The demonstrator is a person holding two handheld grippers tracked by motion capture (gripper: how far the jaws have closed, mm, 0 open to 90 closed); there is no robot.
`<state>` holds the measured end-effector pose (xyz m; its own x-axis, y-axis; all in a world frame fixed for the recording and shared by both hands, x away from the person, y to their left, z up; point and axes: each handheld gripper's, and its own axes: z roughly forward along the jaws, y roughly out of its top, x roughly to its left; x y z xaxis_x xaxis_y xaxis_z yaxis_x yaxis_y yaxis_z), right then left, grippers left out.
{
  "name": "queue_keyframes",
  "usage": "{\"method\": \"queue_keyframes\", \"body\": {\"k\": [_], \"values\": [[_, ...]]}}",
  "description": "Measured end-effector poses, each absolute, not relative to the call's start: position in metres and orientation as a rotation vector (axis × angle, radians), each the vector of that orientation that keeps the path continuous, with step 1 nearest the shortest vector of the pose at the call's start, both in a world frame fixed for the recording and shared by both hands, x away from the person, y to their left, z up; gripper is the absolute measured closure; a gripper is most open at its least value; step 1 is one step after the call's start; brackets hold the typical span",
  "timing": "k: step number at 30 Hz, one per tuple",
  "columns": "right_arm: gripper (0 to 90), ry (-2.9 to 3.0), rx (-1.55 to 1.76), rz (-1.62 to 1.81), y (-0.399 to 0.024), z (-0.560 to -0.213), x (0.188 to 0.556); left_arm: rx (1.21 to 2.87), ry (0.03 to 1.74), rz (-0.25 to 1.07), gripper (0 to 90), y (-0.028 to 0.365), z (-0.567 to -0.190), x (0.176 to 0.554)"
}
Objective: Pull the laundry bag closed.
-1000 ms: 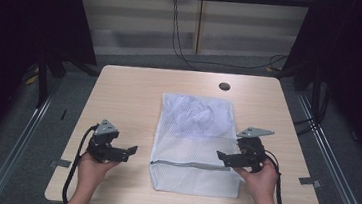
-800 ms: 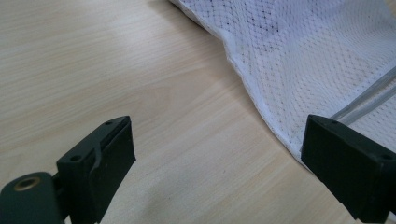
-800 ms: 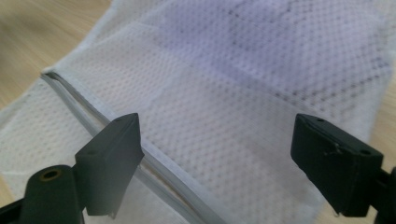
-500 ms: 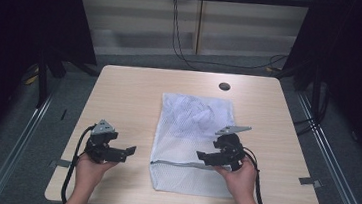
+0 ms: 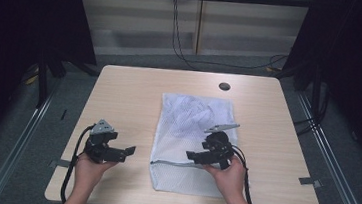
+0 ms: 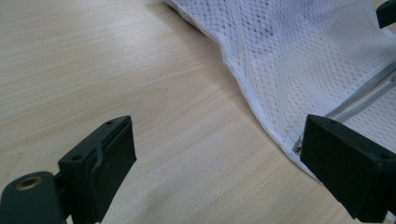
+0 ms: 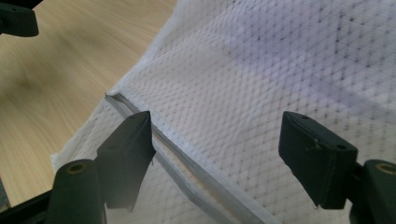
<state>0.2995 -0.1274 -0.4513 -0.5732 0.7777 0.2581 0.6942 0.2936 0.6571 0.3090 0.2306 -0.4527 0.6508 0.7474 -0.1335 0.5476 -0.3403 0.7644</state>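
Wooden surface (image 5: 129,97) carries a white mesh bag (image 5: 192,118) at centre. Right tongs (image 5: 191,156) hover over its zipper (image 7: 187,154), jaws apart, just narrowing, gripping nothing. Left tongs (image 5: 129,152) sit left of the bag, wide open, empty.

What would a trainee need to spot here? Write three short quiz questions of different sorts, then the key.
1. True or false: the right gripper hovers over the white mesh laundry bag.
2. Which thing runs across the bag near the person's end? A) a zipper B) a rope C) a strap
3. Fill in: the left gripper sits over the bare ______ beside the bag.

Key
1. True. Its jaws stand apart above the mesh and have just been closing, with nothing pressed between them.
2. A, the grey zipper.
3. Table. Its jaws are open, and they point at the bag's edge.
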Motion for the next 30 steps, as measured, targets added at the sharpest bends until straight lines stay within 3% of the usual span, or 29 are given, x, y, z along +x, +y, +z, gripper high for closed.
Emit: {"method": "queue_keyframes", "body": {"k": [9,30], "values": [[27.5,2.482,1.361,1.144,-0.109,-0.454,0.303,2.032,1.01,0.313,10.5,0.232,-0.452,0.308],[42.6,2.57,1.368,1.218,-0.087,-0.463,0.31,2.034,1.012,0.302,10.9,0.231,-0.452,0.309]]}}
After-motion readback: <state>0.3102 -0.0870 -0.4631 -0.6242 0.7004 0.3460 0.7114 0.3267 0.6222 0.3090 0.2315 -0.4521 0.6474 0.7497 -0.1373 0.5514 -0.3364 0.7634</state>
